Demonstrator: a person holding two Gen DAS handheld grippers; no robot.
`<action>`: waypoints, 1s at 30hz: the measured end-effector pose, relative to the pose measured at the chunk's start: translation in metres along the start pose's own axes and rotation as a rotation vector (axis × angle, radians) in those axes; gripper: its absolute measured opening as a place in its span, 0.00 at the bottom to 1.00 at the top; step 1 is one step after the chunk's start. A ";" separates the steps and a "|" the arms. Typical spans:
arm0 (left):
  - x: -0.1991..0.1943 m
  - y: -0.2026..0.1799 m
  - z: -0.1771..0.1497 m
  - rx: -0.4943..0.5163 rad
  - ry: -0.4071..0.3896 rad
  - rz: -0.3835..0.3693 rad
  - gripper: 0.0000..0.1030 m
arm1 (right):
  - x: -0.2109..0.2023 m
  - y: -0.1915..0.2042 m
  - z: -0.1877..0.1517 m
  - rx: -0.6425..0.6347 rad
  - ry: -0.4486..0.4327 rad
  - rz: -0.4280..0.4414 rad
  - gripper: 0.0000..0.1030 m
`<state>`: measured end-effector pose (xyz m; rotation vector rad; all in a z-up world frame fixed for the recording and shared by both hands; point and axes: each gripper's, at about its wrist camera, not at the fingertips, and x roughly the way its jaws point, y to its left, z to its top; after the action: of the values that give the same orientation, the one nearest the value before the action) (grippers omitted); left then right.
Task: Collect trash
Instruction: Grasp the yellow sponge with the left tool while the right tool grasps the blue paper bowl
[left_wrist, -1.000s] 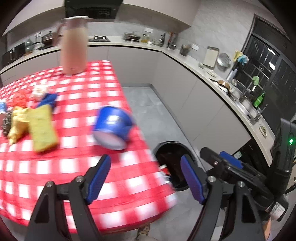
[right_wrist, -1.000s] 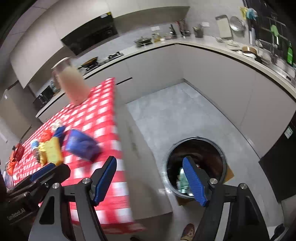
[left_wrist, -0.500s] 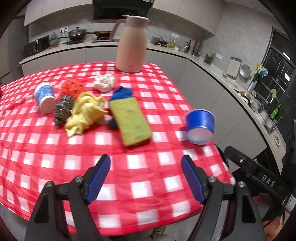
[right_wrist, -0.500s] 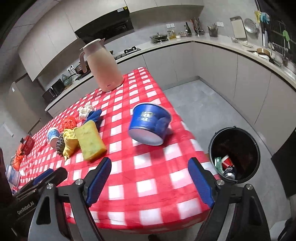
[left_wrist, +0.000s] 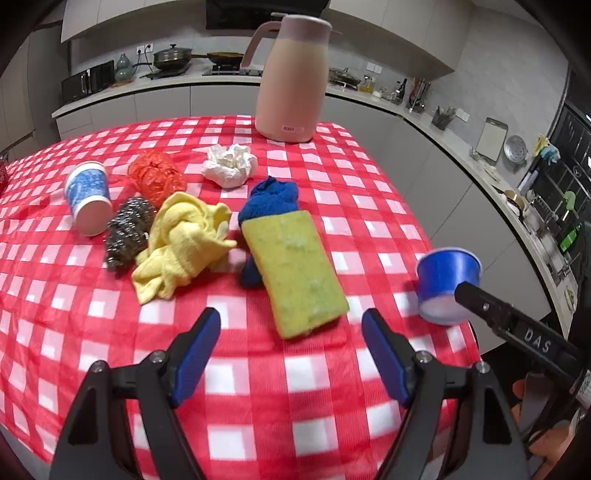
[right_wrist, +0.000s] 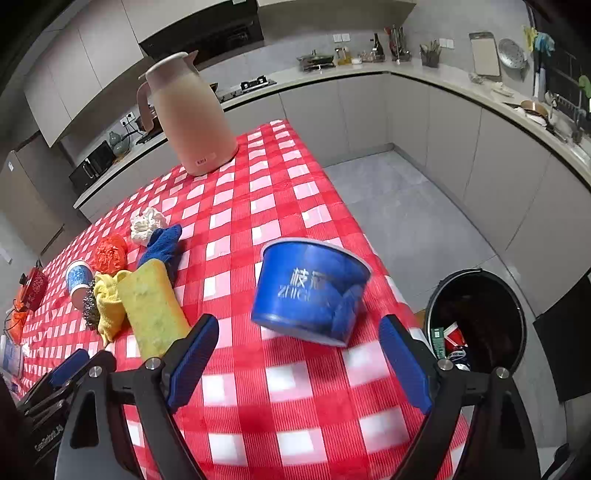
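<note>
On the red checked table (left_wrist: 258, 398) lie a yellow sponge (left_wrist: 295, 269), a blue cloth (left_wrist: 273, 199), a yellow cloth (left_wrist: 184, 243), steel wool (left_wrist: 129, 229), an orange net (left_wrist: 155, 177), a white tissue wad (left_wrist: 229, 166) and a small blue cup (left_wrist: 86, 195). A blue paper bowl (right_wrist: 310, 291) lies tipped on its side near the table's right edge. My left gripper (left_wrist: 291, 314) is open just short of the sponge. The jaws of my right gripper (right_wrist: 299, 321) are opening, and the bowl sits just beyond the tips, untouched.
A tall pink jug (left_wrist: 291, 77) stands at the table's far side. A black bin (right_wrist: 480, 321) holding some trash stands on the grey floor right of the table. Kitchen counters (right_wrist: 480, 92) run along the back and right walls.
Both views have swung from the bin and floor back over the table. The right jaws have spread wider. The sponge and bowl now sit closer ahead of the fingers.
</note>
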<state>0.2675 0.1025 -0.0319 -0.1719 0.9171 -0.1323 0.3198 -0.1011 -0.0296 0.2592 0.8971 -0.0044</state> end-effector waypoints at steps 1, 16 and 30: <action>0.004 -0.001 0.001 0.001 0.006 0.001 0.78 | 0.003 0.000 0.002 -0.002 0.004 -0.003 0.87; 0.047 0.007 0.012 -0.038 0.087 0.026 0.78 | 0.041 -0.002 0.016 -0.018 0.054 0.004 0.77; 0.074 0.001 0.016 -0.079 0.117 0.003 0.81 | 0.051 0.005 0.023 -0.093 0.065 0.038 0.78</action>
<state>0.3248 0.0911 -0.0798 -0.2377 1.0394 -0.1038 0.3700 -0.0963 -0.0538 0.1909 0.9545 0.0810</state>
